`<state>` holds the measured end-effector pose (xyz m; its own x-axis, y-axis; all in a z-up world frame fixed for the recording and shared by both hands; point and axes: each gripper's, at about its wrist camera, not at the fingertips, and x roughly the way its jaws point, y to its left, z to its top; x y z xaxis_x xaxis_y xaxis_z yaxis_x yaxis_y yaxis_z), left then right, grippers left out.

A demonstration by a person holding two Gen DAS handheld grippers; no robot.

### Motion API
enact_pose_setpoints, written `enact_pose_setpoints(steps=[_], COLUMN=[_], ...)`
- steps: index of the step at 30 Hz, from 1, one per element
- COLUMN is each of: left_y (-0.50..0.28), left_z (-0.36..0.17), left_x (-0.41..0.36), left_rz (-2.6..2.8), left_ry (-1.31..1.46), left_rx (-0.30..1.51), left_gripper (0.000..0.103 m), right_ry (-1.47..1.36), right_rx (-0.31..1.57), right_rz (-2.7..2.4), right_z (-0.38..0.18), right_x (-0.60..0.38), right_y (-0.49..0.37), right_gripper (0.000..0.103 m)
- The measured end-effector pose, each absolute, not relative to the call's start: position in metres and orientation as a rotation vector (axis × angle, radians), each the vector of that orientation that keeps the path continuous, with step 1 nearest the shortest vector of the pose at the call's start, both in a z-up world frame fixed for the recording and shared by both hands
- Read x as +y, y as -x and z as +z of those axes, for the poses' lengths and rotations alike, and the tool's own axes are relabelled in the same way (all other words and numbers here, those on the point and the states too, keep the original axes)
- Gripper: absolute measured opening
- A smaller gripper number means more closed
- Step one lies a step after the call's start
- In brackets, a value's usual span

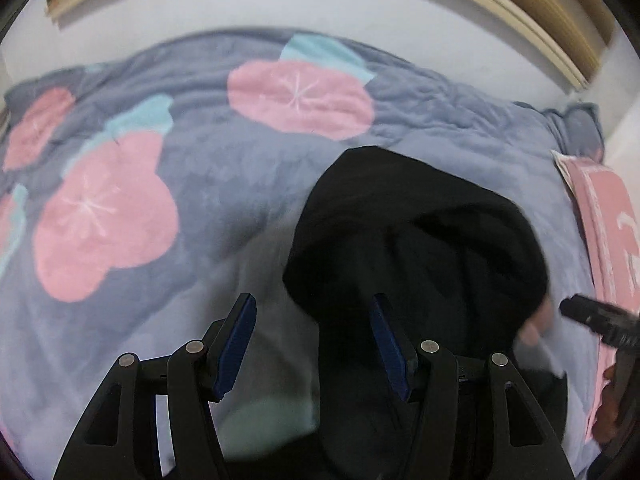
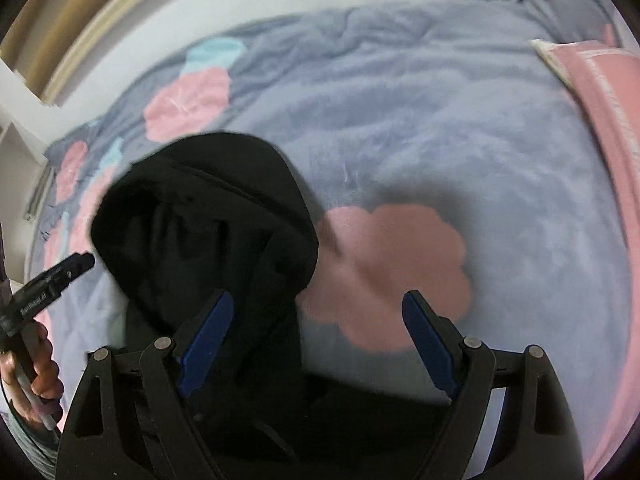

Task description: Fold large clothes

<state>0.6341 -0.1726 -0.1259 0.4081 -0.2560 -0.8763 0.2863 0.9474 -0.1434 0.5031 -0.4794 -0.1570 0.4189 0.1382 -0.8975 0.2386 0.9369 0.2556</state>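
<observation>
My left gripper (image 1: pixel 314 344) is wide open, gripping nothing; my right gripper (image 2: pixel 318 342) likewise. Black hoodie (image 1: pixel 416 240) lies bunched on the quilt (image 1: pixel 224 184), hood toward its far edge, between both grippers.

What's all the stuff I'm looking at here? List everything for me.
Garment: one, black, bunched on the blanket in front of both grippers.
Blanket: one, grey-blue with pink flowers and teal leaves, covering the bed.
Pink cloth: one, pink with pale edging, at the blanket's right edge.
Wall: white, behind the bed.
Wood trim: tan, along the wall above.
Left gripper: black with blue pads, open, holding nothing.
Right gripper: black with blue pads, open, holding nothing.
Left hand: holding the left gripper's handle.
</observation>
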Motion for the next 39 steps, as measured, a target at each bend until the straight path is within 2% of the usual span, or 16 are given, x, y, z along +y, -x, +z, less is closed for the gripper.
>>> enact_pose_setpoints(steps=[4,6,7,8,10,13,15,16,20,23,24,27,29,31,35,39], left_y=[-0.654,-0.664,-0.668,-0.673,-0.671,-0.652,-0.638,-0.637,-0.654,-0.658,-0.658,-0.649,-0.639,-0.627,-0.603,-0.610], left_z=[-0.151,-0.163,-0.167,-0.171,-0.162,-0.131,-0.126,-0.134,-0.214,-0.232,-0.228,-0.214,-0.200,-0.186,-0.138,-0.098], left_x=[-0.174,-0.176,-0.177,-0.175,-0.163,-0.125,-0.107,-0.106,-0.129,-0.139,-0.139,-0.131,-0.117,-0.105,-0.091,-0.116], left_rz=[-0.322,-0.311,-0.317,-0.351,-0.393,-0.531,-0.589,-0.596,-0.516,-0.533,-0.540,-0.554,-0.554,-0.561,-0.608,-0.689], left_ry=[0.022,0.041,0.050,0.080,0.140,0.290,0.313,0.304,0.154,0.135,0.135,0.128,0.125,0.123,0.114,0.120], left_rx=[1.106,1.116,1.118,1.140,1.113,1.034,1.028,1.057,1.280,1.288,1.283,1.258,1.236,1.214,1.125,1.006], left_gripper=[0.060,0.059,0.034,0.007,0.007,0.007,0.008,0.008,0.008,0.012,0.012,0.021,0.040,0.049,0.050,0.051], right_ry=[-0.373,-0.353,-0.345,-0.339,-0.353,-0.409,-0.393,-0.366,-0.370,-0.423,-0.423,-0.389,-0.350,-0.336,-0.300,-0.313], right_rx=[1.177,1.205,1.216,1.202,1.127,0.993,0.967,0.983,1.124,1.163,1.162,1.178,1.186,1.175,1.106,1.015], right_rz=[-0.041,-0.035,-0.028,-0.042,-0.048,0.009,0.031,0.025,-0.007,0.027,0.039,0.048,0.053,0.076,0.102,0.169], right_z=[-0.190,-0.202,-0.205,-0.203,-0.184,-0.149,-0.149,-0.159,-0.223,-0.247,-0.244,-0.231,-0.219,-0.203,-0.159,-0.128], right_x=[-0.472,-0.468,-0.465,-0.466,-0.473,-0.491,-0.491,-0.489,-0.487,-0.491,-0.492,-0.496,-0.498,-0.501,-0.500,-0.484], right_y=[-0.530,-0.542,-0.546,-0.545,-0.537,-0.508,-0.495,-0.493,-0.512,-0.518,-0.517,-0.509,-0.495,-0.478,-0.459,-0.484], right_gripper=[0.087,0.061,0.026,0.015,0.010,0.010,0.011,0.013,0.014,0.016,0.016,0.037,0.047,0.053,0.054,0.056])
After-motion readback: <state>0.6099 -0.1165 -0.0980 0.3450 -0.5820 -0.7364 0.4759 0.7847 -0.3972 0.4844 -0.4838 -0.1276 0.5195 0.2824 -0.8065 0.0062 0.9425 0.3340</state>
